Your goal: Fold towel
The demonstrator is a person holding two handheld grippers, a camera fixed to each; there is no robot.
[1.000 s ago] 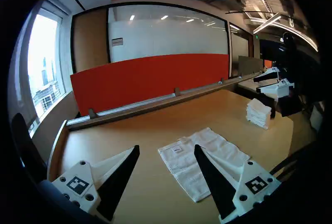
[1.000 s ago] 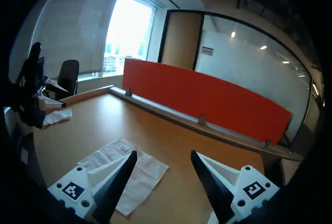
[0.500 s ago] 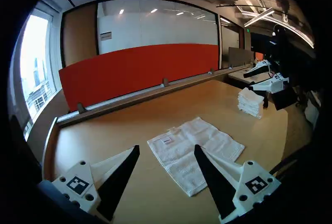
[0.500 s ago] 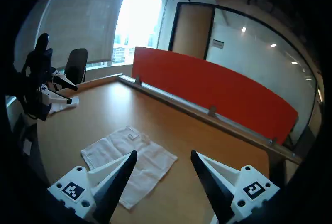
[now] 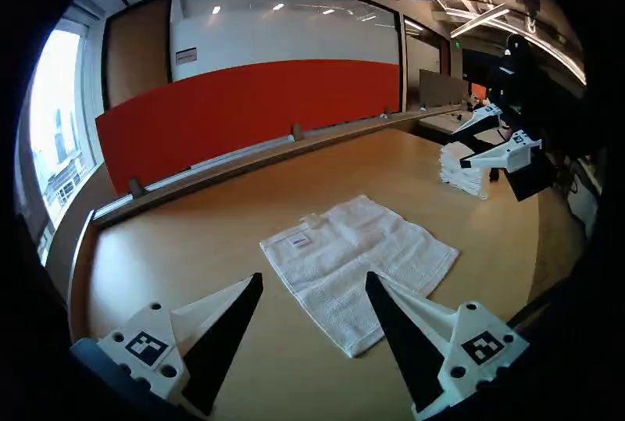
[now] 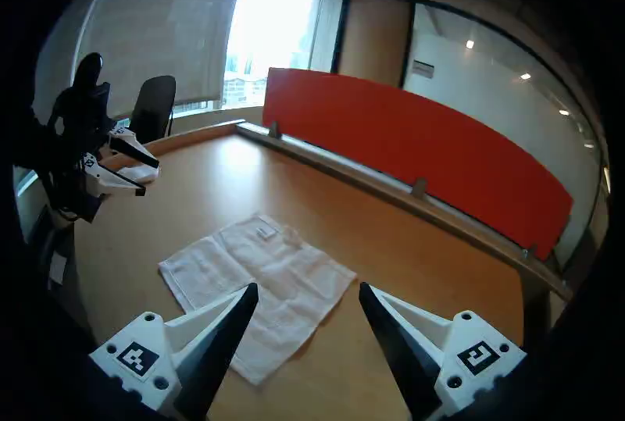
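White towel (image 5: 355, 265) lies flat on the wooden table (image 5: 195, 241), cornerwise to both pairs of spread, empty jaws, its near corner just ahead of the left gripper (image 5: 312, 276) and the right gripper (image 6: 306, 287), neither clearly nearer.

Wooden desk (image 5: 234, 214), red divider (image 5: 250, 108) (curved), chair (image 6: 152, 105)

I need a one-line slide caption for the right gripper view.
Open right gripper hovers near a spread white towel on a light wooden desk.
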